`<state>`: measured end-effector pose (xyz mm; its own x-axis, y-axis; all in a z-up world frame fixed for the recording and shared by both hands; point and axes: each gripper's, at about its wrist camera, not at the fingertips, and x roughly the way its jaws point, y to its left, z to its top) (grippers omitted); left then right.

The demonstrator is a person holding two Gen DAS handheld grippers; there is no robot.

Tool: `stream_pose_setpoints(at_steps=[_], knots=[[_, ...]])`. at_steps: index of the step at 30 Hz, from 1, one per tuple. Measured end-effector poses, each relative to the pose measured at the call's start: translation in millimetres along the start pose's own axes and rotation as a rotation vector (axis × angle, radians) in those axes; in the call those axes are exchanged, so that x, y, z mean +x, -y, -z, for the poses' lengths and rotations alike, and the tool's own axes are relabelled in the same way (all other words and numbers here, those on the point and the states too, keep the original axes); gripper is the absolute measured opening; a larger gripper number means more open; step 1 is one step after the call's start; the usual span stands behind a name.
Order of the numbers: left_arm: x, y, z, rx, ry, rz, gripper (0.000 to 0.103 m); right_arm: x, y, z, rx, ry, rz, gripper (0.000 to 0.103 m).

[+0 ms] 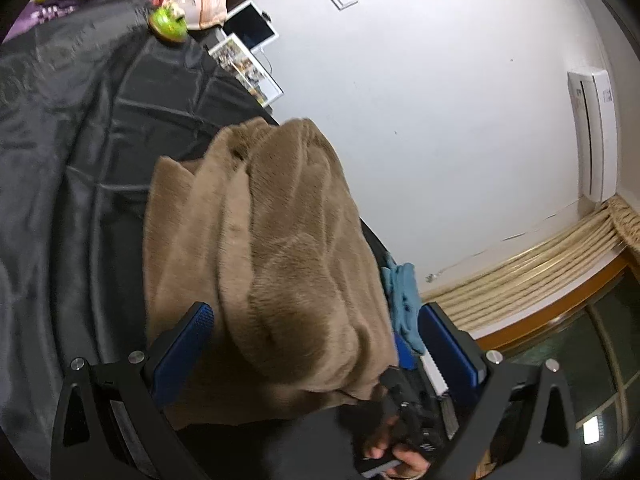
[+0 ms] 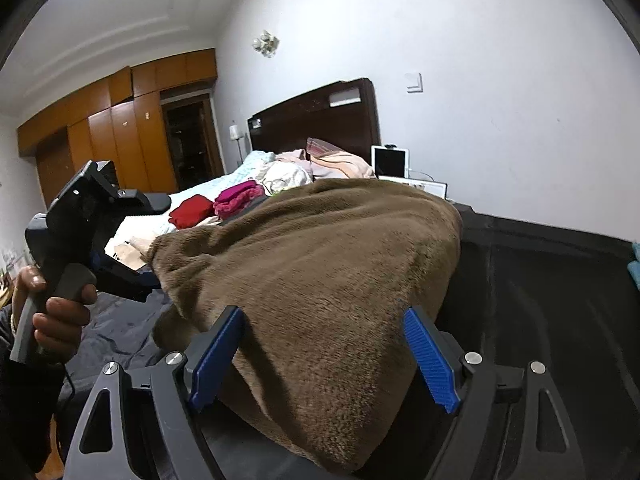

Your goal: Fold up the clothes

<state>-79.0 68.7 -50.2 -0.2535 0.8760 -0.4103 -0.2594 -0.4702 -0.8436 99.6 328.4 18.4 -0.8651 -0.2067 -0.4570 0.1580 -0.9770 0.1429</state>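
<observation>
Blue ribbed pads of my right claw stand wide apart on either side of the near corner of the brown fleece garment, neither pad pinching it. The garment lies bunched in thick soft folds on the black quilted cover of the bed, with the dark headboard far behind it. My left claw is likewise spread, the fleece mounded between its pads and spilling over the left one; from the right wrist view I see that tool held in my left hand at the garment's left edge.

Risks, as I judge them: the pile is plush and several layers deep, so a closing claw may catch only the top layer and drag the fold askew, or grab all layers and lift the whole bundle. The cover beneath looks slick; the garment could slide toward the headboard instead of folding. With both tools so close at this near end, they could knock together. A blue-green cloth lies just beside the garment's right edge and could get snagged too.
</observation>
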Motion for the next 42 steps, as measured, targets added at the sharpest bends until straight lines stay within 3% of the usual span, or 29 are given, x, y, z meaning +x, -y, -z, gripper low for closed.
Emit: stream_pose_setpoints(at_steps=[4, 7, 8, 10, 11, 12, 15, 19, 26, 30, 33, 39, 42], knots=[[15.7, 2.1, -6.8, -0.026, -0.04, 0.007, 0.102, -1.5, 0.7, 1.7, -0.003, 0.008, 0.008, 0.085], [27.7, -1.6, -12.3, -0.05, -0.047, -0.032, 0.102, -4.1, -3.7, 2.6, -0.032, 0.021, 0.026, 0.086], [30.4, -3.7, -13.5, -0.057, -0.048, -0.048, 0.097, -5.3, -5.2, 2.8, -0.041, 0.025, 0.03, 0.086], [33.4, -8.5, -14.1, -0.071, -0.054, -0.074, 0.075, -6.7, -5.5, 2.9, -0.045, 0.03, 0.034, 0.086], [31.6, -10.0, -12.8, -0.072, -0.053, -0.082, 0.053, -7.1, -5.2, 2.9, -0.045, 0.032, 0.034, 0.086], [29.2, -11.3, -11.6, -0.071, -0.047, -0.092, 0.038, -7.6, -4.8, 2.9, -0.045, 0.033, 0.035, 0.086], [13.5, -8.9, -4.4, -0.044, -0.005, -0.103, 0.03, -8.7, -1.0, 2.9, -0.031, 0.039, 0.04, 0.086], [-16.1, 0.4, 16.8, 0.03, 0.074, -0.107, 0.028, -10.8, 0.6, 3.3, -0.025, 0.05, 0.046, 0.087], [-24.3, -11.3, 37.4, 0.064, 0.097, -0.164, 0.028, -14.8, -3.5, 4.1, -0.045, 0.065, 0.074, 0.089], [-25.1, -19.0, 41.5, 0.071, 0.103, -0.188, 0.03, -22.9, -17.2, -8.5, -0.112, 0.092, 0.089, 0.089], [-25.7, -24.8, 44.6, 0.076, 0.108, -0.206, 0.031, -23.3, -41.9, -22.5, -0.203, 0.089, 0.051, 0.089], [-29.8, -31.6, 45.9, 0.072, 0.114, -0.229, 0.032, 15.9, -80.3, -29.7, -0.33, 0.013, -0.009, 0.089], [-31.9, -34.8, 46.3, 0.069, 0.117, -0.24, 0.036, 47.9, -81.6, -17.9, -0.325, -0.103, -0.043, 0.089]])
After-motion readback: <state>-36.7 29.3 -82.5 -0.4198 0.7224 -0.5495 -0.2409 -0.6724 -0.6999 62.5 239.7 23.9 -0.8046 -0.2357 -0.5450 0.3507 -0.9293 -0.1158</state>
